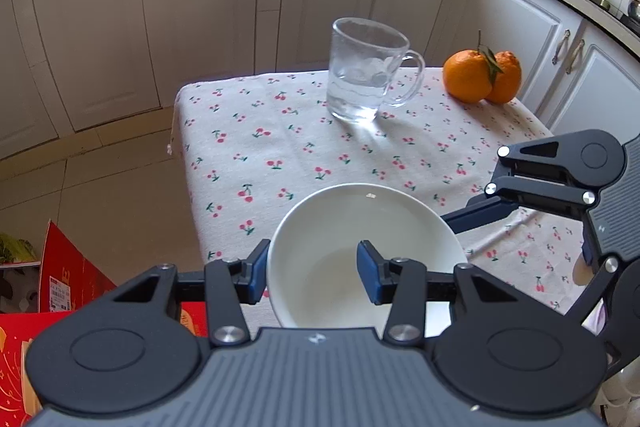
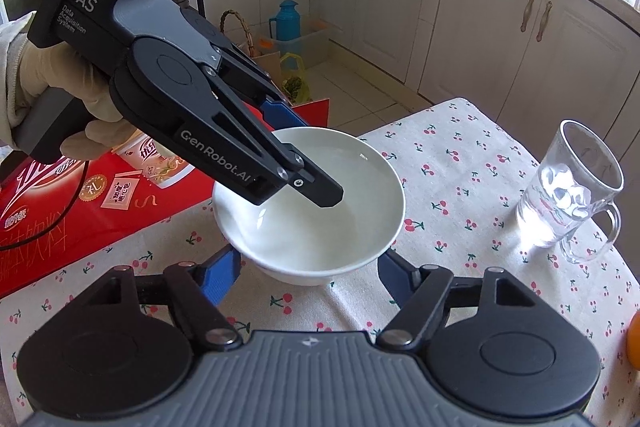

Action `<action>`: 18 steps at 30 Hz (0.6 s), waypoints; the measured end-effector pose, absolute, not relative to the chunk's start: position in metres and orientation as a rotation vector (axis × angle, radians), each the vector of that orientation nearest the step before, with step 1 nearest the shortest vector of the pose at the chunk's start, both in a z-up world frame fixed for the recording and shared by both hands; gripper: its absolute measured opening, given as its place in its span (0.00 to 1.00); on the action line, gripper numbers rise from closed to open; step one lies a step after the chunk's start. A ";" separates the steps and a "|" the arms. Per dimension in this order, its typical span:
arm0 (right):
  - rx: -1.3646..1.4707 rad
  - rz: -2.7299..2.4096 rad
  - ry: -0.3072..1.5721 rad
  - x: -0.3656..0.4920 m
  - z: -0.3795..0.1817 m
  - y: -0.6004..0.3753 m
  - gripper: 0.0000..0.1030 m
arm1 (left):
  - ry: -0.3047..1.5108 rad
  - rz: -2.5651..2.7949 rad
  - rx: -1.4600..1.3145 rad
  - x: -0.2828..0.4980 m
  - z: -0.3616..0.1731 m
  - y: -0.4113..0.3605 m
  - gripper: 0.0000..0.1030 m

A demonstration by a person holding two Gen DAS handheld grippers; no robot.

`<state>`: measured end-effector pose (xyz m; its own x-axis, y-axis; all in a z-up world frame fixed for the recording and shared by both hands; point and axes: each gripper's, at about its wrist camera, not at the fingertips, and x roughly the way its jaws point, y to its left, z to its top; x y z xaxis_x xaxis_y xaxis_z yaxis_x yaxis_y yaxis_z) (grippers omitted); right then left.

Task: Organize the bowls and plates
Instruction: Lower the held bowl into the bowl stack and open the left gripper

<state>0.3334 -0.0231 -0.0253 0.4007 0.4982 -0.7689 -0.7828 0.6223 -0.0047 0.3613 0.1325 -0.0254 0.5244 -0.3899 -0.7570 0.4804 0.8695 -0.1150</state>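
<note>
Left tongs (image 1: pixel 316 273) straddle the near rim of the white bowl (image 1: pixel 360 247): one blue pad outside the wall, the other inside, pinching the rim. In the right wrist view the same tongs come in from upper left, gripped by a gloved hand (image 2: pixel 60 75), inner finger reaching down into the bowl (image 2: pixel 316 211). Right tongs (image 2: pixel 310 273) are spread wide, one pad on each side of the bowl's base, holding nothing; whether they touch it I can't tell. Bowl sits at the table's (image 1: pixel 280 147) left edge on cherry-print cloth. Glass mug (image 1: pixel 368 69) stands upright farther back, two oranges (image 1: pixel 482 77) beside it at the right. Red carton (image 2: pixel 80 195) sits off the table's left side.
</note>
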 end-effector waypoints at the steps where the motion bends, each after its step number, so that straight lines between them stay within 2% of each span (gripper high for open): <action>1: -0.399 0.834 0.813 0.331 -0.024 -0.025 0.77 | 0.872 -0.527 0.115 0.359 -0.023 0.131 0.43; 18: -0.371 0.771 0.777 0.264 0.016 -0.074 0.77 | 0.805 -0.603 0.178 0.300 0.019 0.080 0.43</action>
<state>0.2639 -0.0739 0.0158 0.4648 0.4817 -0.7429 -0.7395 0.6727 -0.0265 0.3002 0.0799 0.0191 0.5363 -0.4376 -0.7217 0.5693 0.8189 -0.0735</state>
